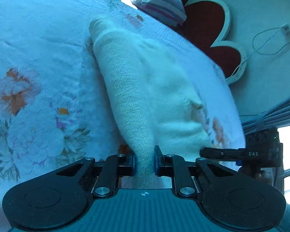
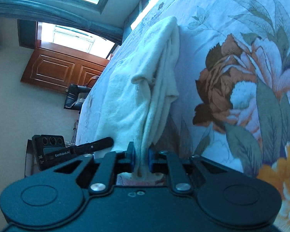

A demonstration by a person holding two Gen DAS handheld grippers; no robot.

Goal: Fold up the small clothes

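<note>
1. Presently, the left gripper [image 1: 144, 161] is clenched on a bunched fold of the white knit garment [image 1: 145, 81]; the cloth is pinched between both pads at 6 o'clock in the left wrist view.
2. From that grip the garment runs toward 12 o'clock across the floral bedspread [image 1: 38, 89], a ribbed cuff [image 1: 98, 22] at its far end.
3. The right gripper [image 2: 141, 157] is likewise clamped on a gathered edge of the same garment [image 2: 156, 81], seen at 6 o'clock in the right wrist view, the fabric rising in folds toward 12 o'clock.
4. Each tool appears in the other's view: the right gripper [image 1: 239, 153] at 4 o'clock of the left view, the left gripper [image 2: 71, 150] at 8 o'clock of the right view.
5. A striped cloth [image 1: 160, 2] lies at 12 o'clock in the left view, beside a red scalloped headboard [image 1: 208, 31] at 1 o'clock.
6. A wooden cabinet [image 2: 61, 71] stands below the window [image 2: 75, 36] at 10 o'clock in the right view.
</note>
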